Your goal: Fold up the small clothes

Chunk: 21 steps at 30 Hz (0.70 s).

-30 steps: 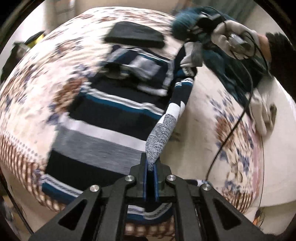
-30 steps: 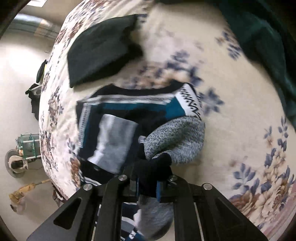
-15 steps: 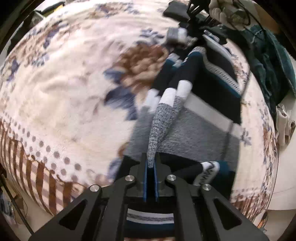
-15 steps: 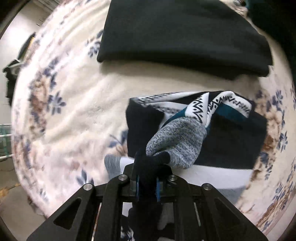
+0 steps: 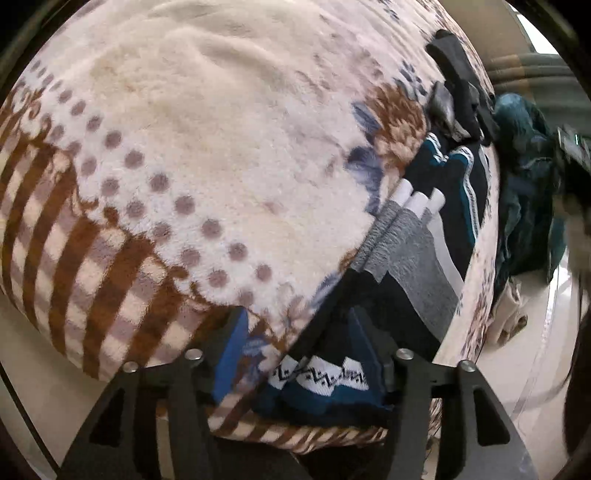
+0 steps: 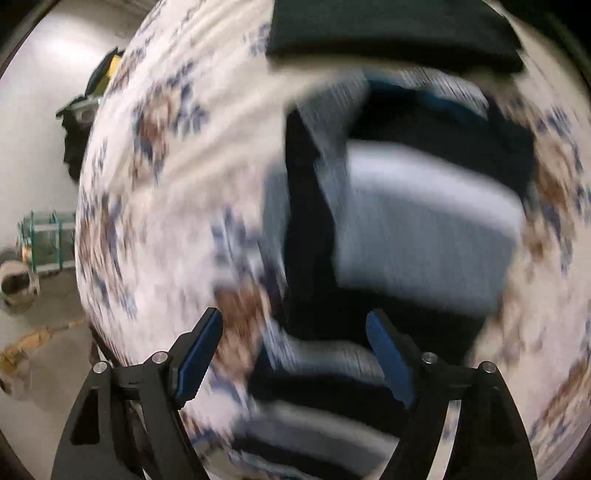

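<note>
Sweater (image 5: pixel 417 258) lies under both opening tools, left tool (image 5: pixel 295 350) and right tool (image 6: pixel 295 354), unclamped.

Navy, teal, grey and white striped sweater (image 5: pixel 417 258) on cream, brown-flowered, dotted blanket (image 5: pixel 192 147)

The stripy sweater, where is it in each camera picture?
Left wrist view: the striped sweater lies along the right side, running down to the left gripper, whose jaws are opening.
Right wrist view: it fills the blurred centre and right, above the right gripper, jaws opening.
Shared landmark: the folded black garment beyond the sweater, on the floral blanket.
</note>
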Available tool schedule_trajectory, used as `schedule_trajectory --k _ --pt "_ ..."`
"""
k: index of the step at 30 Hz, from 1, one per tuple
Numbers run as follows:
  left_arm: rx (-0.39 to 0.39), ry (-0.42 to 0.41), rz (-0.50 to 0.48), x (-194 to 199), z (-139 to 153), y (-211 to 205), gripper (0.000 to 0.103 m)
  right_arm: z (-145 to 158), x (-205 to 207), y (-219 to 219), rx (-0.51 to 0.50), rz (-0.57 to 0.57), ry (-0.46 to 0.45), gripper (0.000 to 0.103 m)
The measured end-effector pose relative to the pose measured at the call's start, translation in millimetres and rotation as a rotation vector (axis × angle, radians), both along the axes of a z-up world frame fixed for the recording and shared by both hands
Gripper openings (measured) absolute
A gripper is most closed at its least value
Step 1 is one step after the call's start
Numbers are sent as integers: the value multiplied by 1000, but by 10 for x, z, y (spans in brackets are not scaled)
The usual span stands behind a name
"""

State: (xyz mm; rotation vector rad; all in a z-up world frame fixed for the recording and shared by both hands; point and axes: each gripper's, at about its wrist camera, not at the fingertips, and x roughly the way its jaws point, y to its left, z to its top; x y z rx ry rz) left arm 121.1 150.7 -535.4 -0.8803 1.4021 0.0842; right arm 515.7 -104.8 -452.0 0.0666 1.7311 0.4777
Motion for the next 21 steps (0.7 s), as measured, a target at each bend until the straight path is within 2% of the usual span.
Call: schedule_trajectory --k 3,6,7,8,9,10,12,13,14,18,21 --pt "31 19 -128 193 -25 -241 56 -93 -725 -418 -73 -7 55 82" --pt "128 47 -255 290 -91 -605 55 -373 -1444 -797 -93 -58 181 82" --pt "177 53 -273 288 -99 -702 47 -492 -1689 -879 -105 -74 217 82" --pt "214 49 -273 279 -82 -763 33 -617 -1920 -996 -128 -92 249 82" --pt "250 50 -273 259 -58 -829 13 -747 -2157 -1103 -155 -108 282 82" --pt "273 46 -272 240 -19 -886 12 -858 -2363 -1186 -161 -123 313 81" --pt "322 29 -278 215 86 -997 10 -996 -2739 -1304 -155 -151 353 65" --pt "346 20 -288 200 165 -1052 10 -1029 -2890 -1328 -158 -145 357 33" --pt "356 14 -295 185 209 -1073 9 -1041 -3062 -1361 -201 -136 337 9" --pt "378 -11 -337 142 395 -1148 8 -984 -3430 -1586 -210 -228 296 2" --pt "378 0 -342 73 386 -1066 8 -925 -3616 -1729 -210 -242 282 0"
